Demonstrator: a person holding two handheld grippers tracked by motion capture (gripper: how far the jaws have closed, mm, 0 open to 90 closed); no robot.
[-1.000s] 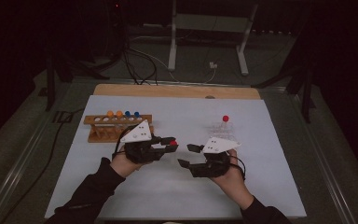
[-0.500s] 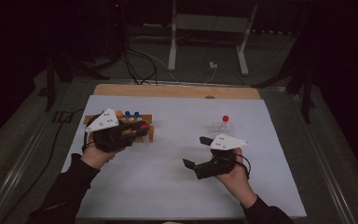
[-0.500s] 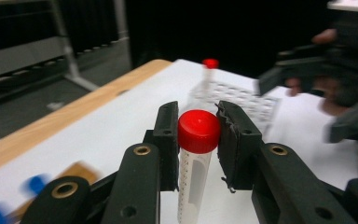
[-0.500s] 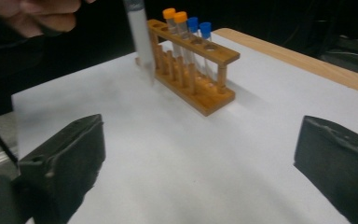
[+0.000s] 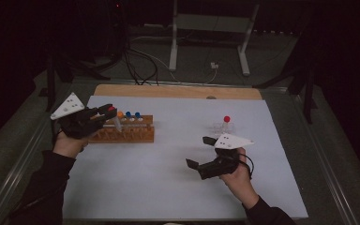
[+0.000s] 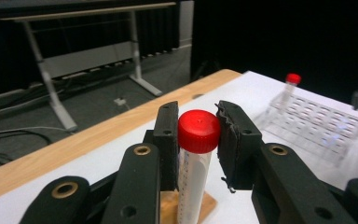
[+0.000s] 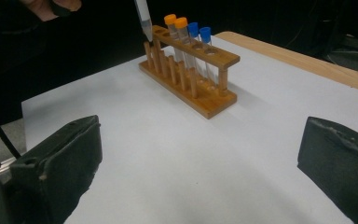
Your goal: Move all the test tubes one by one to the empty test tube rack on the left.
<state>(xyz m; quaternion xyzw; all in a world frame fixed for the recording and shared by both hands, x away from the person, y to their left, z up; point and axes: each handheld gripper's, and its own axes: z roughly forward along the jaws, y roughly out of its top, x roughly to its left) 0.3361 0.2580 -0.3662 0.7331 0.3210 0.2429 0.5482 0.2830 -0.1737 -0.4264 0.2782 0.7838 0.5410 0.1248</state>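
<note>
My left gripper (image 5: 107, 114) is shut on a red-capped tube (image 6: 198, 154), held upright over the left end of the wooden rack (image 5: 124, 134). The tube's pointed tip (image 7: 145, 25) hangs just above the rack's top bar. In the rack (image 7: 191, 77) stand two orange-capped tubes (image 7: 177, 32) and two blue-capped tubes (image 7: 200, 39). My right gripper (image 5: 200, 153) is open above the white mat, right of centre, with nothing between its jaws. A clear plastic rack (image 5: 222, 127) at the back right holds another red-capped tube (image 5: 226, 120).
The white mat (image 5: 168, 178) covers most of the table, and a wooden strip (image 5: 178, 91) runs along its far edge. Beyond the table are cables and a metal stand (image 5: 206, 33) on the floor. The person's forearms come in from the bottom.
My left gripper has carried the red-capped tube from the table's middle, near my right gripper, leftward to the wooden rack's left end. The right gripper has shifted slightly toward the person.
</note>
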